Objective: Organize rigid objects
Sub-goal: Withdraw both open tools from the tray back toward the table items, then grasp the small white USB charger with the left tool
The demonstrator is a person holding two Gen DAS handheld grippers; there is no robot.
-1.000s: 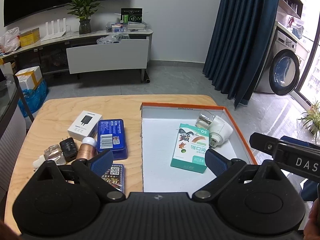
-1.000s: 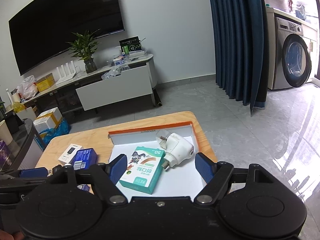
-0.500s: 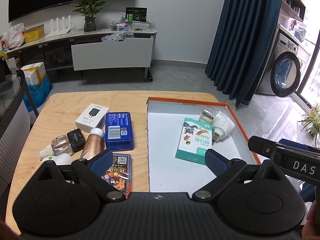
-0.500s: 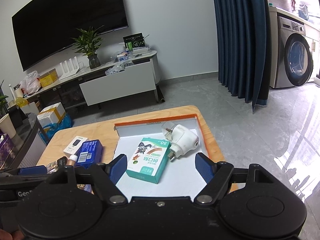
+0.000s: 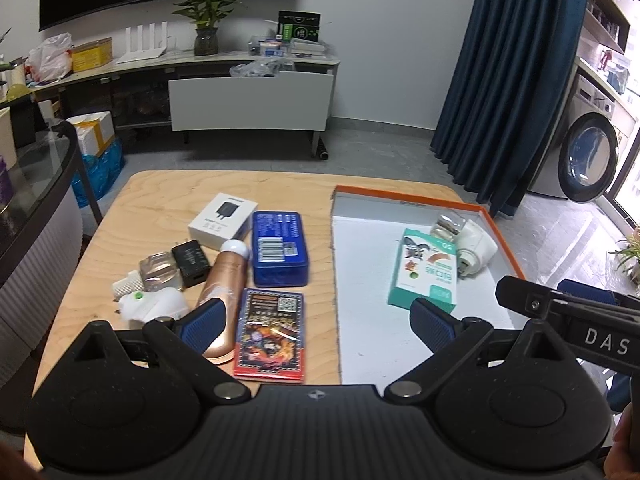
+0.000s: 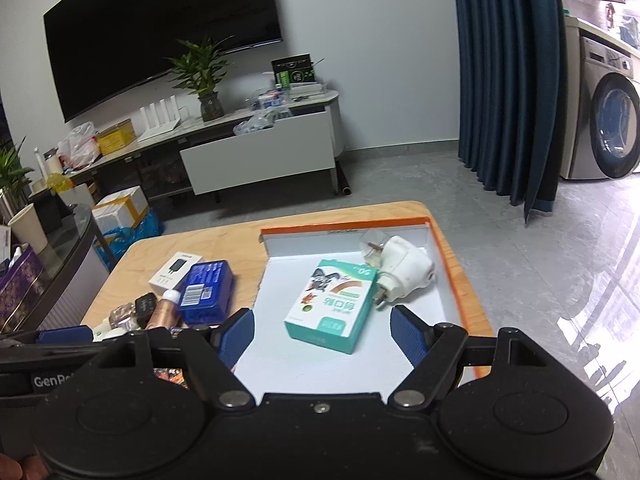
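Sorting is partly done, as far as the views show. In the orange-rimmed tray [image 5: 505, 240] at the right of the left wrist view lie three things: a green box [image 5: 426, 270], a white plug adapter [image 5: 476, 249] touching its upper right corner, and a small clear glass piece [image 5: 446, 225] just behind the adapter. Most of the tray's white floor is bare.

The rest waits on the wooden surface [image 5: 160, 196] in the left half of that frame: a white charger box [image 5: 222, 221], a blue tin [image 5: 279, 248] beside it, a colourful card pack [image 5: 272, 334] below the tin, a copper-coloured bottle [image 5: 224, 292] lying on its side, a black charger [image 5: 191, 258], a clear bottle with a white cap [image 5: 150, 272] and a white device with a green dot [image 5: 154, 306]. These lie packed close, several touching, so taking one cleanly may nudge its neighbours.

The left tool [image 5: 316, 322] is spread wide and empty, low in the frame above the card pack and the tray's left wall. The right tool [image 6: 322, 332] is likewise wide and empty, hanging over the tray near the green box.

In the upper part of both frames stand a television, a potted plant, a low cabinet, blue curtains and a washing machine, none in the way.
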